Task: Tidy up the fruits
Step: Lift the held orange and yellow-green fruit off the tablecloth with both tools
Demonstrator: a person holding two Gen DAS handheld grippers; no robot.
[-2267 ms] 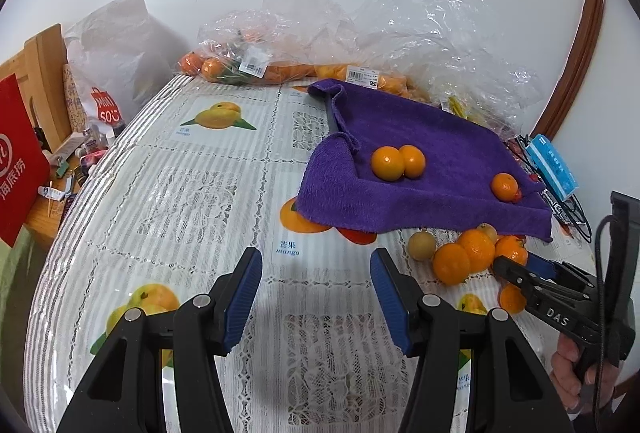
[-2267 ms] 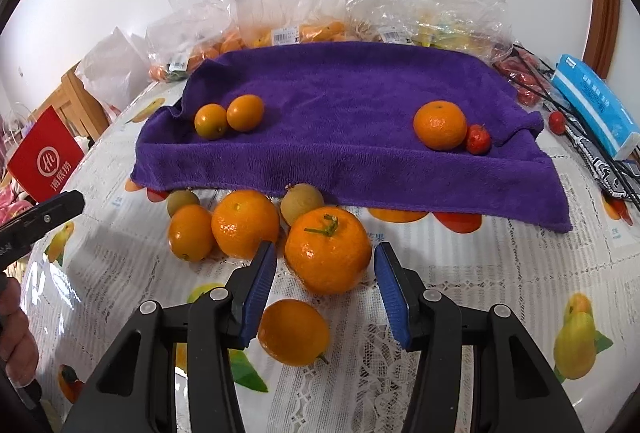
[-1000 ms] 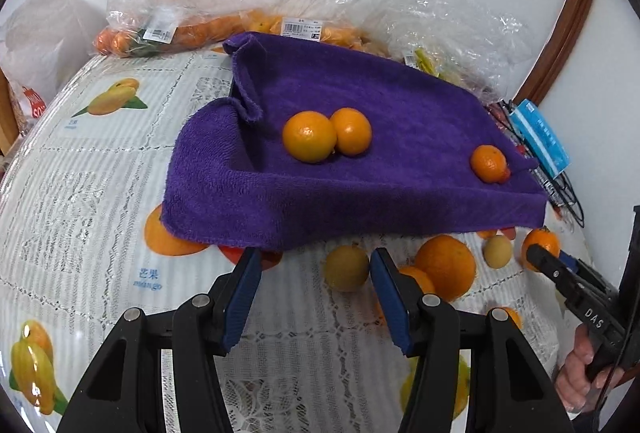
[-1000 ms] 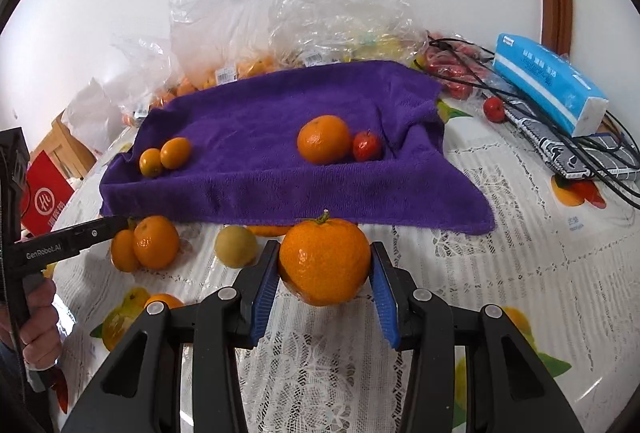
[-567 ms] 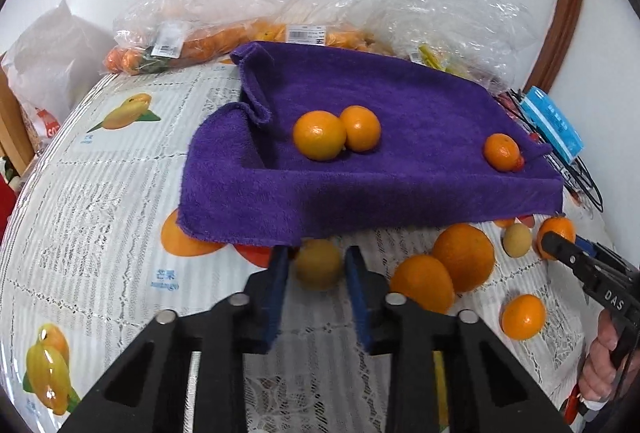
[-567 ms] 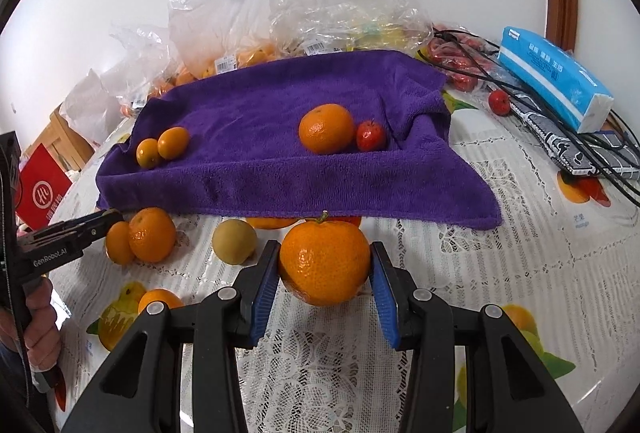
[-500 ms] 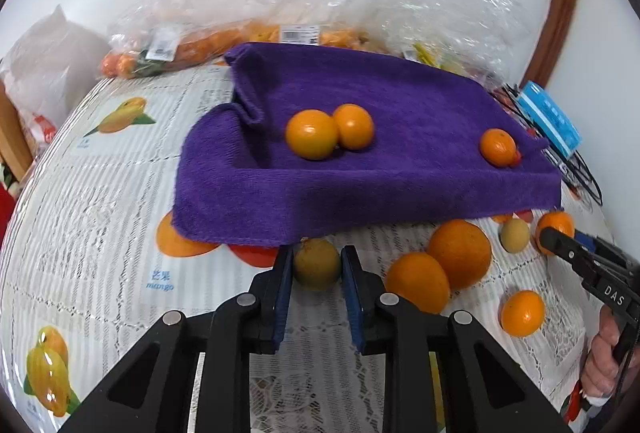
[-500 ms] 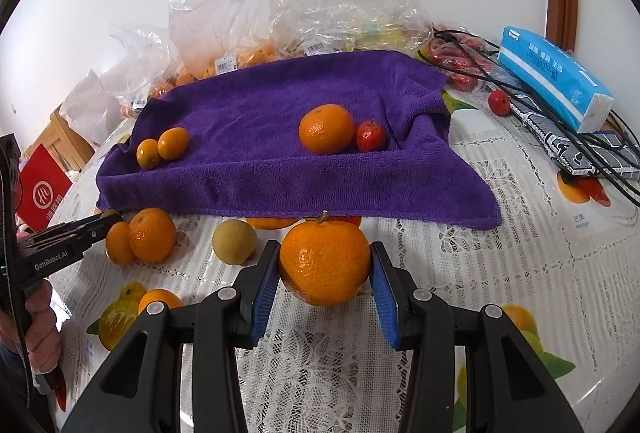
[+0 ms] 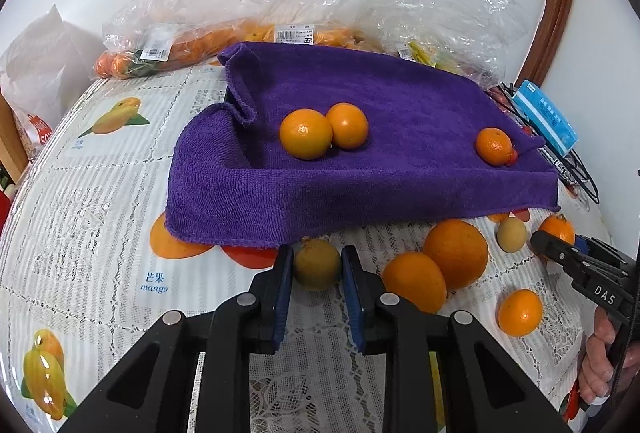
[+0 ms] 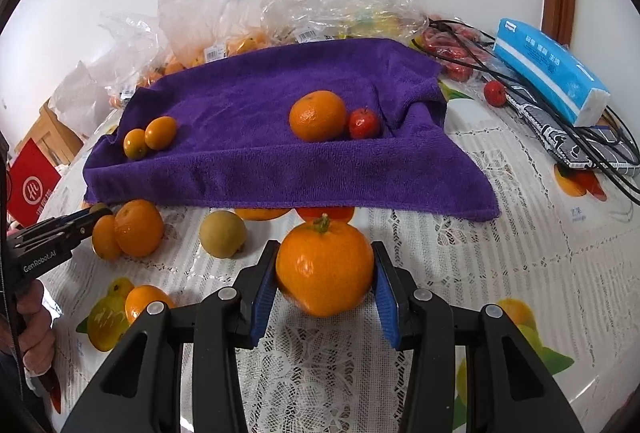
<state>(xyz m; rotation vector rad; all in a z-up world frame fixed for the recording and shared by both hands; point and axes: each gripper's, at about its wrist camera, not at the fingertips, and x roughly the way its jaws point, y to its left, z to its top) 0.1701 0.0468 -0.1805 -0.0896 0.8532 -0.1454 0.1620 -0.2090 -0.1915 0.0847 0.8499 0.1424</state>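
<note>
My left gripper (image 9: 316, 273) is shut on a small tan round fruit (image 9: 317, 263) just in front of the purple towel (image 9: 384, 169). My right gripper (image 10: 325, 273) is shut on a large stemmed orange (image 10: 324, 269) near the towel's front edge (image 10: 280, 185). On the towel lie two small oranges (image 9: 322, 131), a mandarin (image 10: 318, 115) and a small red fruit (image 10: 364, 123). Loose on the tablecloth are two oranges (image 9: 436, 273), another tan fruit (image 10: 222, 234) and a small orange (image 9: 519, 312).
Clear plastic bags of fruit (image 9: 256, 33) line the wall behind the towel. A blue tissue pack (image 10: 548, 71), black cables (image 10: 560, 137) and red fruits (image 10: 495, 93) lie at the right. A red bag (image 10: 30, 183) and wooden furniture stand off the table's left.
My left gripper moved in to the tan fruit and closed on it. My right gripper closed on the large orange and has held it nearly still over the last second.
</note>
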